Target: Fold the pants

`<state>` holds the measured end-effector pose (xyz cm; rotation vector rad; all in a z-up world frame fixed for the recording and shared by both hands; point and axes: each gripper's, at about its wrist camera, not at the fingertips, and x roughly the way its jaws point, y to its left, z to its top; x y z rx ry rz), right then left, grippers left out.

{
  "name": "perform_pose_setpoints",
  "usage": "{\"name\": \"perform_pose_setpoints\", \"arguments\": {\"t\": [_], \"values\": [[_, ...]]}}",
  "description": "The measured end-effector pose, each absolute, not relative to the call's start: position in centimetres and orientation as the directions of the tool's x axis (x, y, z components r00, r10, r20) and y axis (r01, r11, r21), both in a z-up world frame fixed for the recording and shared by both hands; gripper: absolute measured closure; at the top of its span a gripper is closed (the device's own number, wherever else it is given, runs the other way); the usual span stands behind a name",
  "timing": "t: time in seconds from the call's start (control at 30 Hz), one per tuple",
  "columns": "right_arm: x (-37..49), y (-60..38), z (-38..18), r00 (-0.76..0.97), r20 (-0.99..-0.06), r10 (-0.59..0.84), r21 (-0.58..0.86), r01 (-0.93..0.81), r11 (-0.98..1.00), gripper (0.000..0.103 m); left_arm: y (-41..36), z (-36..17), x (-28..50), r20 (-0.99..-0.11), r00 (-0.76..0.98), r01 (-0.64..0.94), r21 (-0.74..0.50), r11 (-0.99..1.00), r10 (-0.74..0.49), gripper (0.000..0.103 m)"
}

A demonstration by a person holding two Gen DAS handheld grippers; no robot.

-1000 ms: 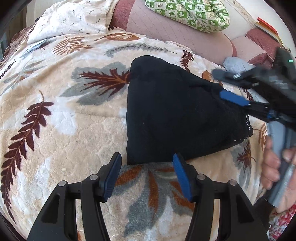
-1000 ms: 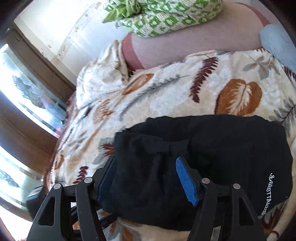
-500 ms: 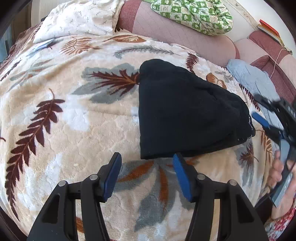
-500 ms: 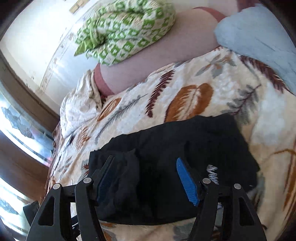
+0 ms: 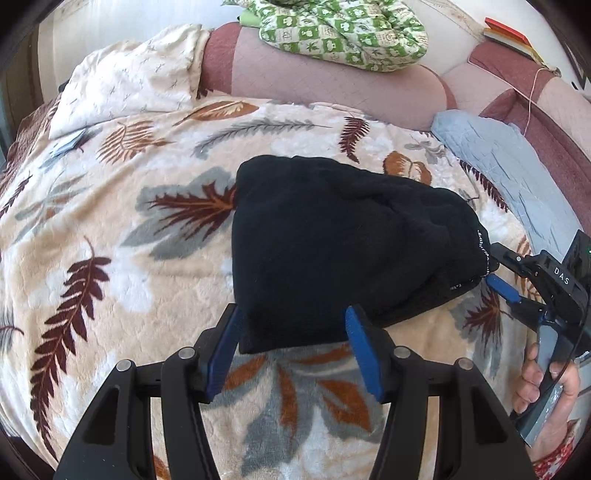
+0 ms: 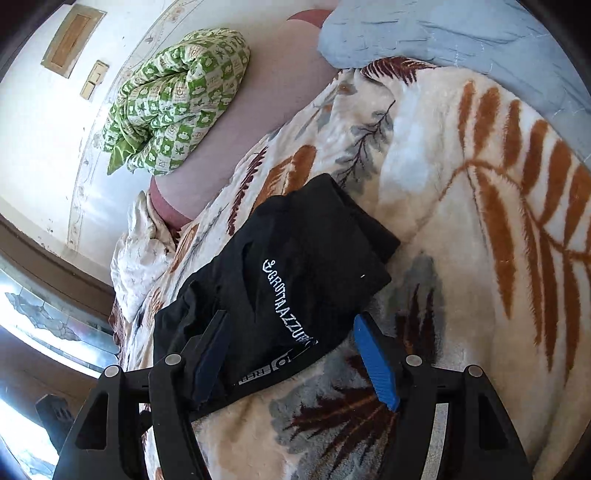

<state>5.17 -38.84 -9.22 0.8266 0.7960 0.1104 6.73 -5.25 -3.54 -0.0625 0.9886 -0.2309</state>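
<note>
The black pants [image 5: 332,243] lie folded into a compact bundle on the leaf-patterned blanket [image 5: 110,258]. My left gripper [image 5: 291,328] is open, its blue pads on either side of the bundle's near edge. In the right wrist view the pants [image 6: 295,266] show white lettering on top. My right gripper [image 6: 291,350] is open at the bundle's near corner, with the fabric edge between its pads. The right gripper also shows in the left wrist view [image 5: 517,280] at the bundle's right edge, held by a hand.
A green checked quilt [image 5: 343,33] lies on the pink headboard cushion [image 5: 332,85] behind. A light blue cloth [image 5: 506,158] lies at the right. A white crumpled cover [image 5: 129,81] sits at the far left. Books [image 5: 509,37] rest at the upper right.
My left gripper has moved forward to the bundle's near edge. My right gripper has swung round to the bundle's right corner and come closer to it.
</note>
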Motion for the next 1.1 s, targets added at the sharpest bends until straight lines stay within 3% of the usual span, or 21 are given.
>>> {"name": "perform_pose_setpoints", "arguments": {"t": [0.23,0.43,0.53,0.67,0.83,1.03,1.1], "values": [[5.2,-38.0,-8.8,0.713,-0.592,0.376,0.664,0.168,0.729,0.028,-3.9,-5.5,7.7,-0.849,0.468,0.078,-0.235,0.969,-0.244,0.045],[5.1,-36.4,-6.9,0.724,-0.592,0.356,0.605,0.107,0.789,0.028,-2.7,-5.3,7.5,-0.823,0.489,0.067,-0.295,0.953,-0.289,0.045],[6.6,-33.7,-3.8,0.704,-0.578,0.412,0.559,-0.027,0.829,0.028,-2.2,-5.7,7.9,-0.805,0.485,0.063,-0.359,0.931,-0.343,0.045],[12.3,-27.5,-0.7,0.553,-0.612,0.566,0.522,-0.256,0.814,0.028,-2.1,-6.4,8.4,-0.797,0.490,0.059,-0.374,0.926,-0.353,0.044],[19.0,-17.4,0.3,0.361,-0.719,0.593,0.412,-0.466,0.783,0.028,-1.8,-7.4,9.5,-0.795,0.479,0.054,-0.396,0.917,-0.372,0.044],[24.5,-8.8,-4.9,0.187,-0.897,0.401,0.250,-0.533,0.808,0.034,-1.7,-7.9,10.4,-0.769,0.479,0.075,-0.444,0.893,-0.423,0.045],[25.2,-7.6,-6.4,0.152,-0.924,0.352,0.217,-0.548,0.808,0.047,-1.9,-8.0,10.6,-0.767,0.473,0.090,-0.447,0.890,-0.433,0.059]]}}
